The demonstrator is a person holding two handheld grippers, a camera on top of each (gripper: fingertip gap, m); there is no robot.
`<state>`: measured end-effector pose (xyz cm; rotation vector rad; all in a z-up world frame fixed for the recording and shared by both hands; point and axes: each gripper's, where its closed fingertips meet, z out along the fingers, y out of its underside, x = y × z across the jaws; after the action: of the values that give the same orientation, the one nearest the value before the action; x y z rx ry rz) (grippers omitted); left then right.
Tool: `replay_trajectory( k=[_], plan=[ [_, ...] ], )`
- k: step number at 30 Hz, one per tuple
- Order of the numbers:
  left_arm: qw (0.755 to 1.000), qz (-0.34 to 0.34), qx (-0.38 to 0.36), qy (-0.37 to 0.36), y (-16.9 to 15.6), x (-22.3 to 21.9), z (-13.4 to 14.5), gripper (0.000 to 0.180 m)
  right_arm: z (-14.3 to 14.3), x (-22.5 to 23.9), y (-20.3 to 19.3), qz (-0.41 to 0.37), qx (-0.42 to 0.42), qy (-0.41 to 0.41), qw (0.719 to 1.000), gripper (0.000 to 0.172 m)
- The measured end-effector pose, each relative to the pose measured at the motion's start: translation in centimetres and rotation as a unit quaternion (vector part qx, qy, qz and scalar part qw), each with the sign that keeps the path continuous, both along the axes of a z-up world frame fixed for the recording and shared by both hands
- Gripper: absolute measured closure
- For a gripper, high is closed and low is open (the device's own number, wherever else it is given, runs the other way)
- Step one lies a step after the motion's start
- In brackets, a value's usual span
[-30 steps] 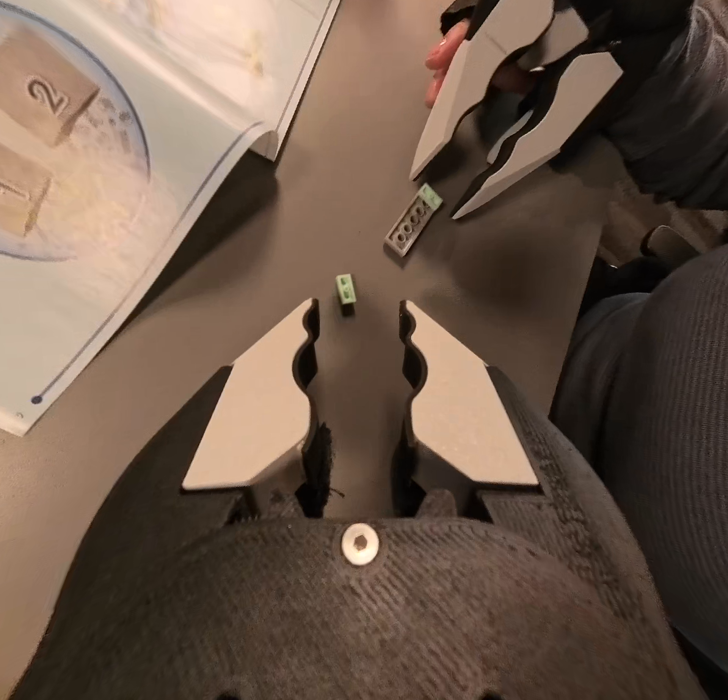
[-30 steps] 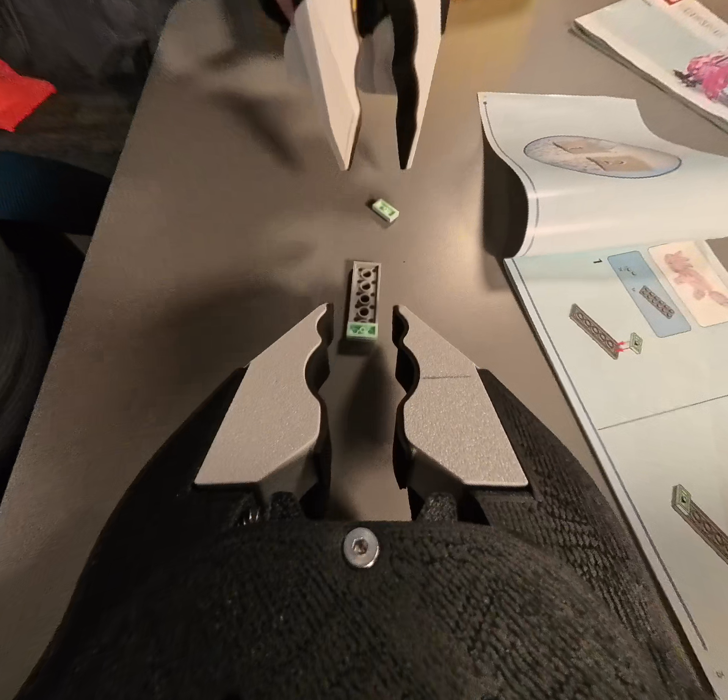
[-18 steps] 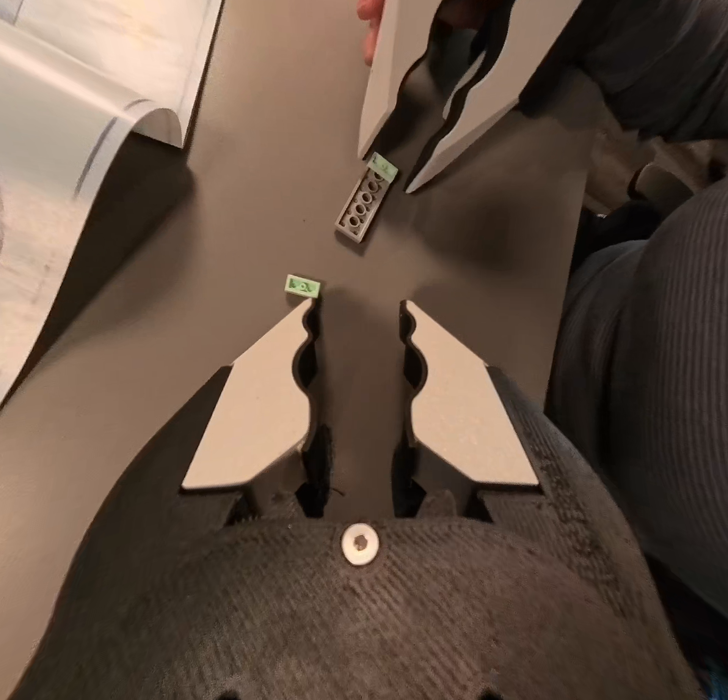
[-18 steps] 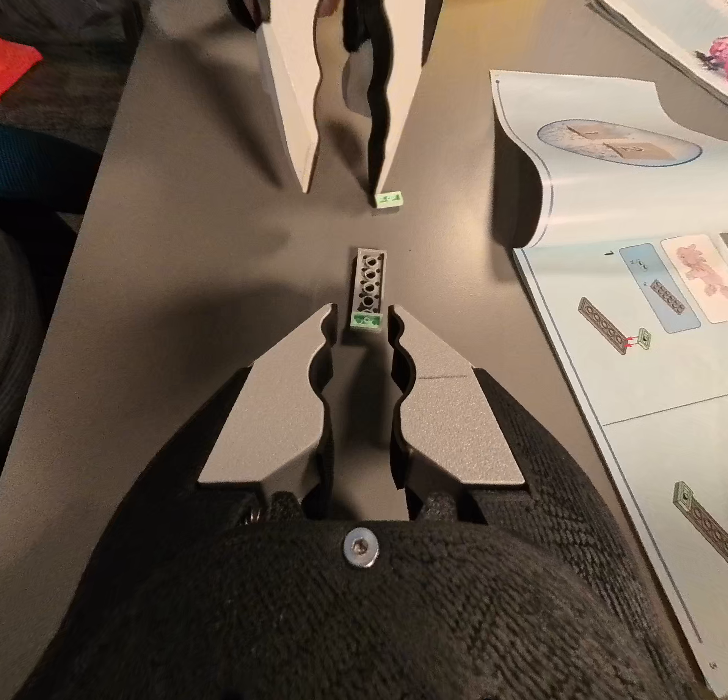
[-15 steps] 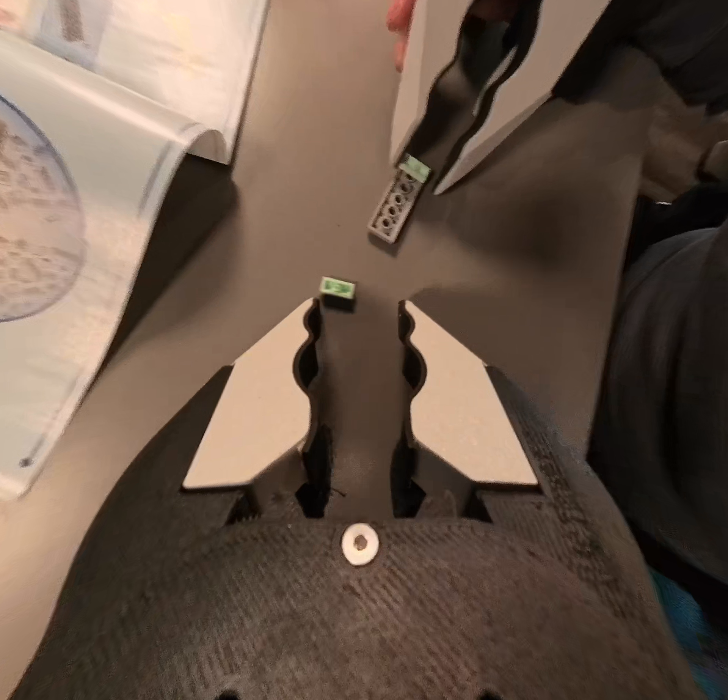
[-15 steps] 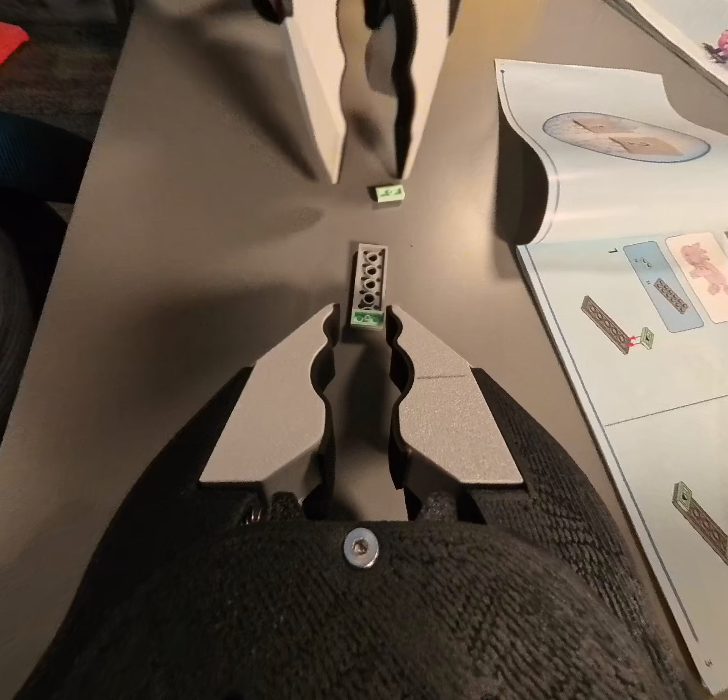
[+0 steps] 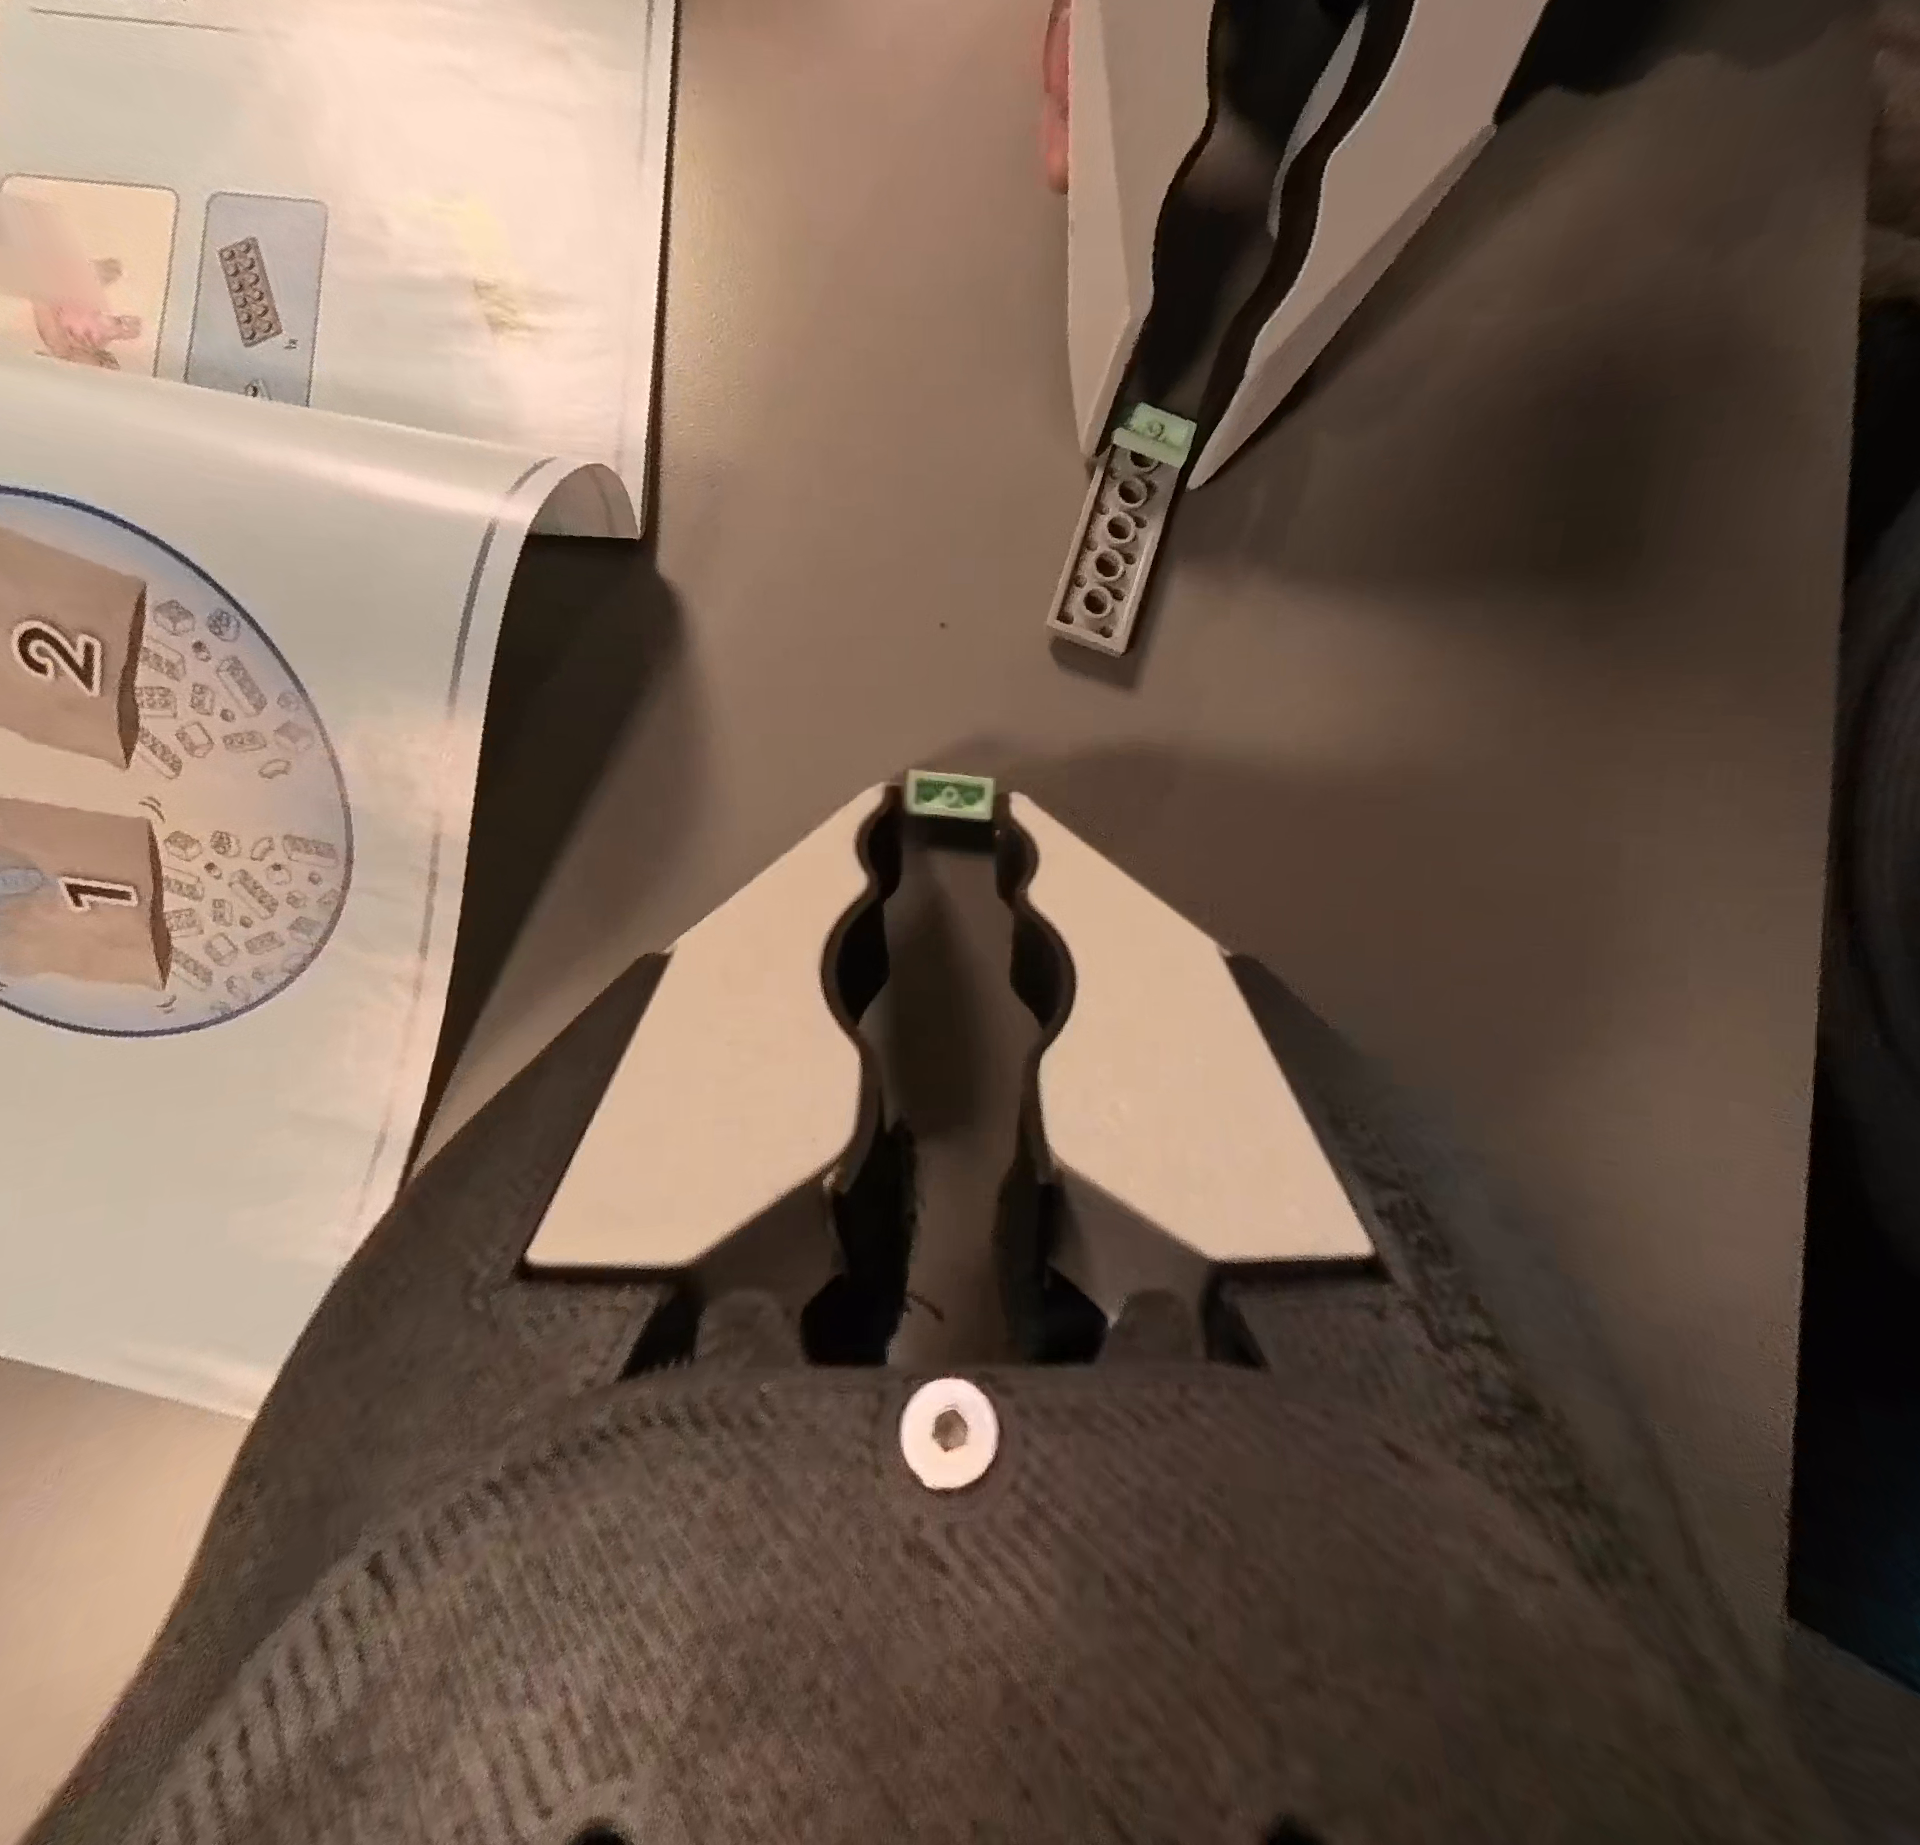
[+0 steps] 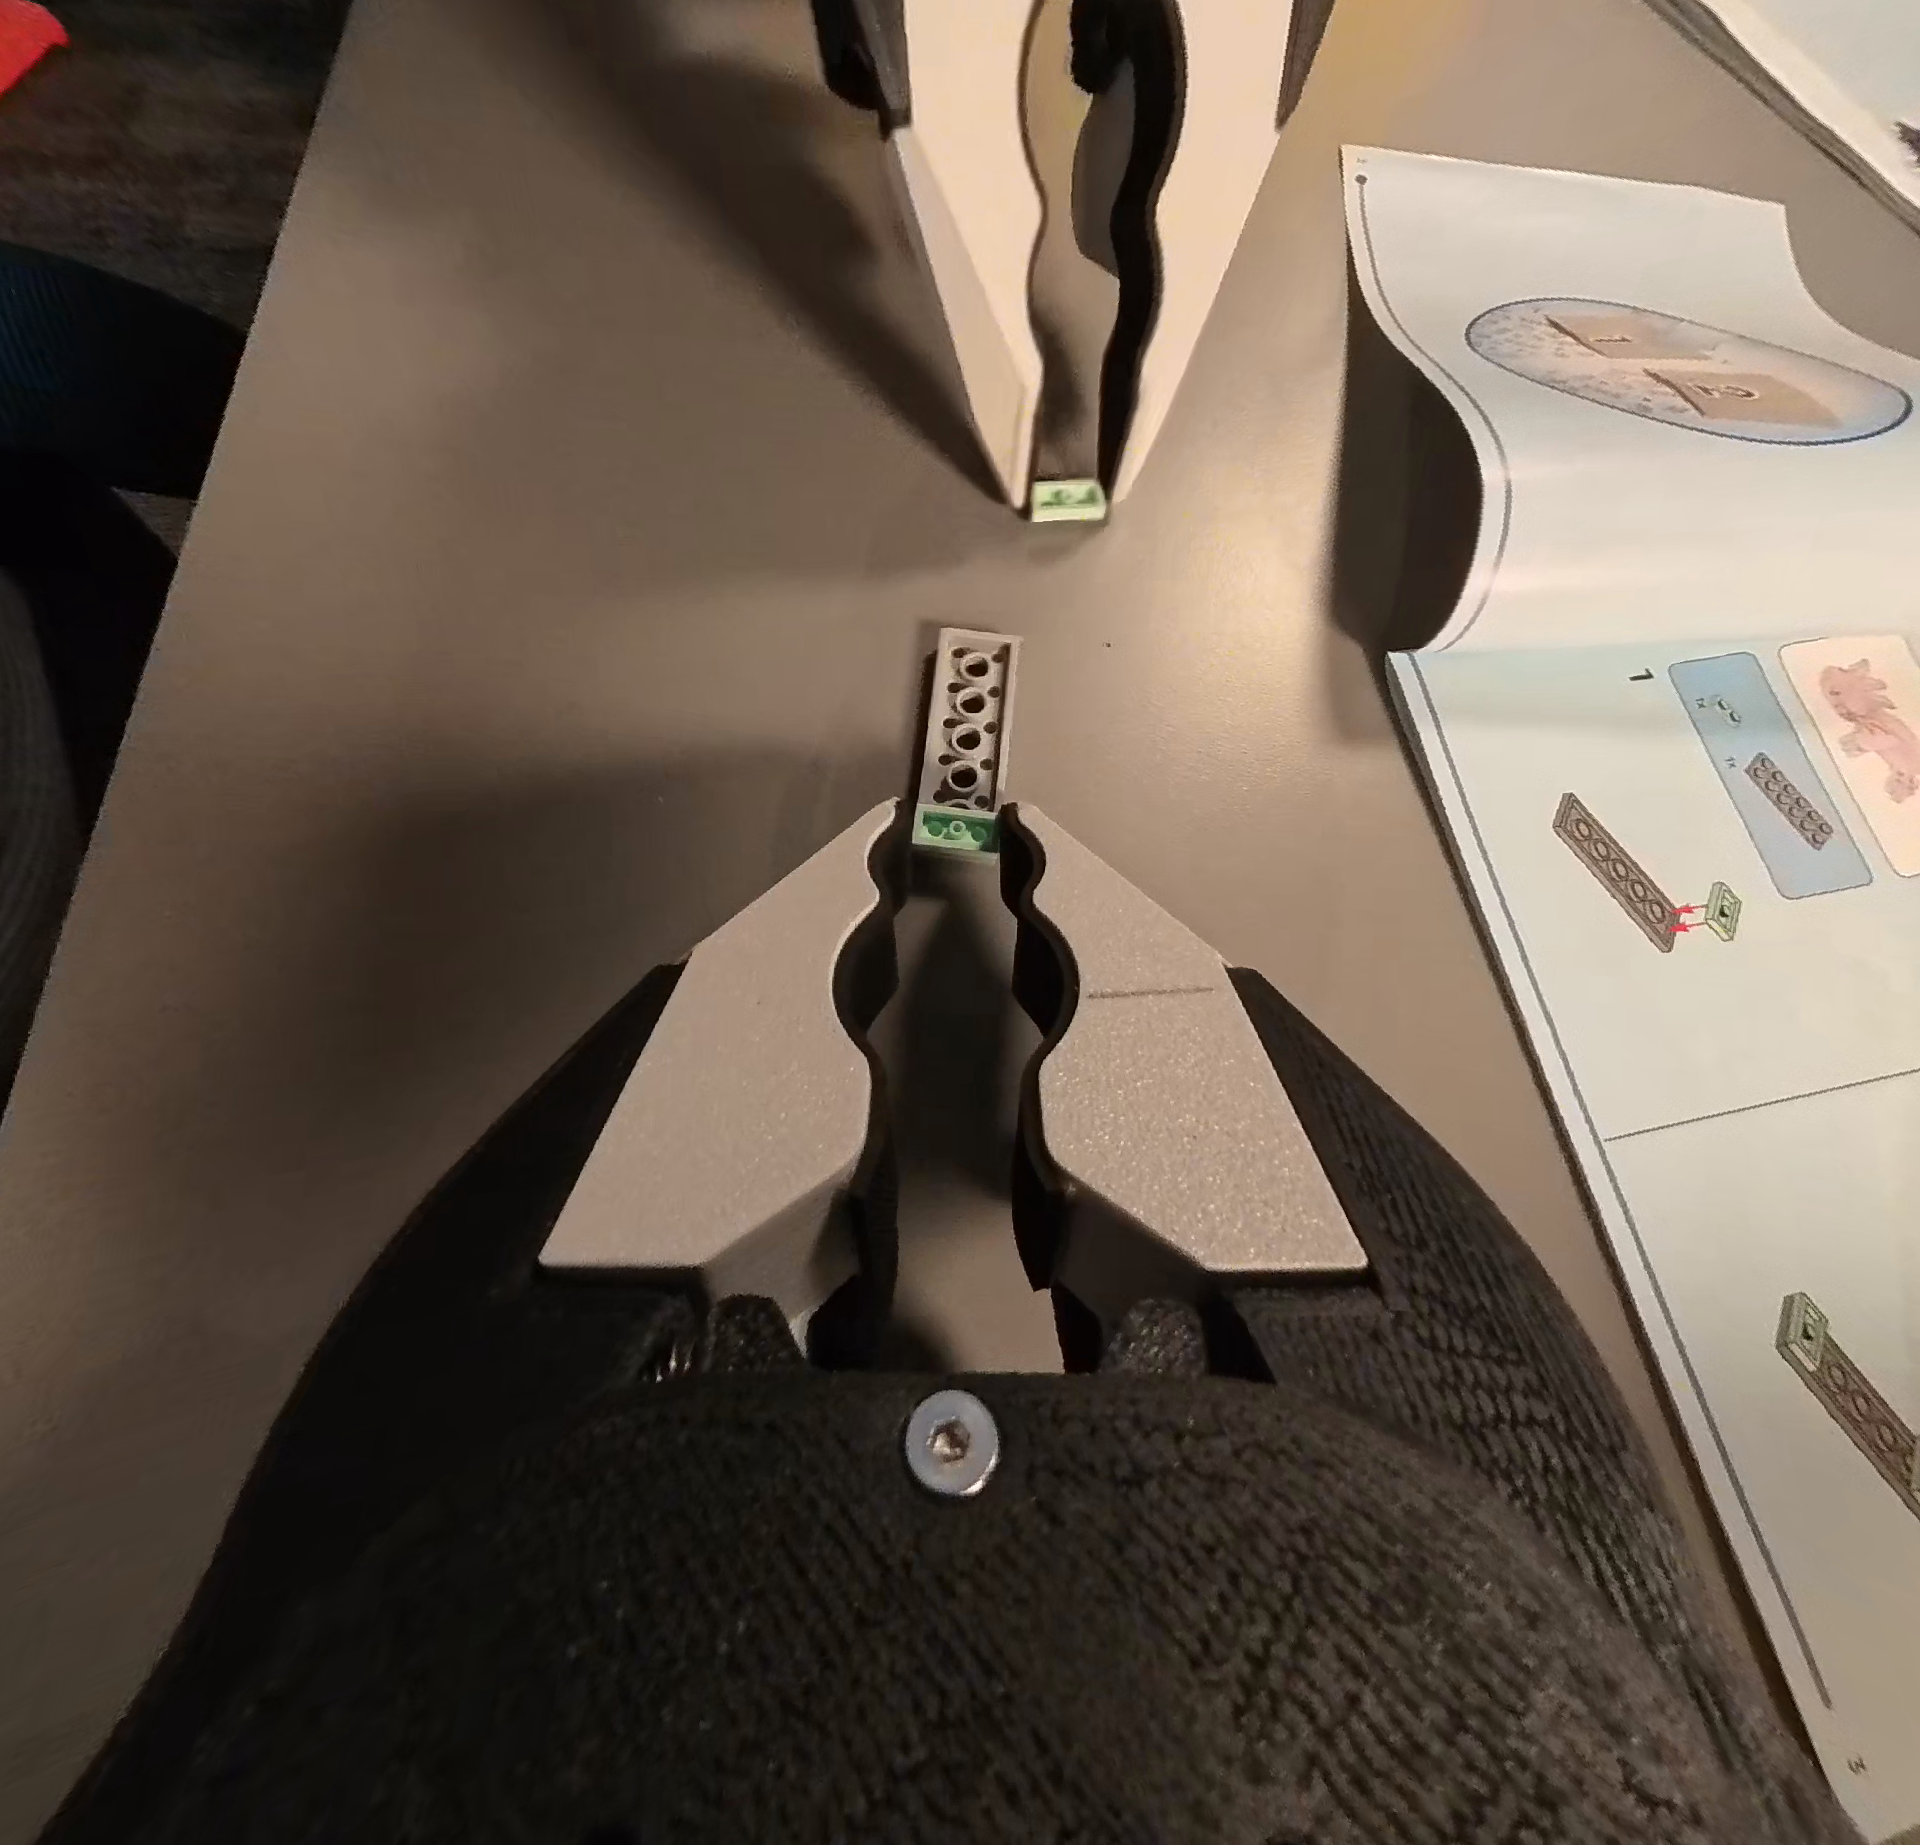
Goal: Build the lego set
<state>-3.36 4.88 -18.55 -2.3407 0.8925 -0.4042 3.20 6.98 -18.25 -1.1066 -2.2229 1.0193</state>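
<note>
On the dark table my left gripper is shut on a small loose green plate, pinched at the very fingertips and low on the tabletop. The right wrist view shows it too, between the left gripper's tips. My right gripper is shut on the near end of a long grey plate that lies underside up, where a second green plate is fixed. In the left wrist view the right gripper grips that green-capped end of the grey plate. The two grippers face each other.
An open instruction booklet with a curled page lies to the right of my right gripper and shows in the left wrist view. Another booklet lies at the far right. Dark clothing borders the table edge. Tip to tip, the grippers are about 8 centimetres apart.
My left jaws closed onto the loose green plate, which had turned crosswise at the tips. My right jaws narrowed onto the green-capped end of the grey plate. The grippers drew closer together.
</note>
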Motion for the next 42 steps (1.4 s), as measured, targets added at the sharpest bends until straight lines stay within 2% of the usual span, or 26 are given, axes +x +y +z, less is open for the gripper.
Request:
replay_trajectory(
  k=[7, 16, 27, 35, 42],
  plan=[
    [1.0, -0.02, -0.004, 0.009, -0.1, 0.3, 0.0, 0.165, 0.0, 0.1, -0.2, 0.006, 0.0, 0.0, 1.0, 0.157],
    [0.996, -0.067, 0.032, -0.054, -0.3, 4.0, 2.3, 0.165, 0.0, 0.2, -0.3, 0.011, -0.002, -0.002, 1.0, 0.157],
    [0.996, -0.084, 0.018, -0.007, 0.3, 4.8, 0.6, 0.165, 0.0, 0.2, -0.3, 0.014, -0.002, -0.002, 1.0, 0.157],
    [0.996, -0.086, 0.007, -0.008, 0.1, 4.6, 0.4, 0.165, 0.0, 0.2, -0.4, 0.016, -0.002, -0.002, 1.0, 0.157],
    [0.996, -0.083, -0.001, -0.008, 0.0, 4.7, 0.0, 0.156, 0.0, 0.2, -0.4, 0.018, -0.002, -0.002, 1.0, 0.157]
  ],
)
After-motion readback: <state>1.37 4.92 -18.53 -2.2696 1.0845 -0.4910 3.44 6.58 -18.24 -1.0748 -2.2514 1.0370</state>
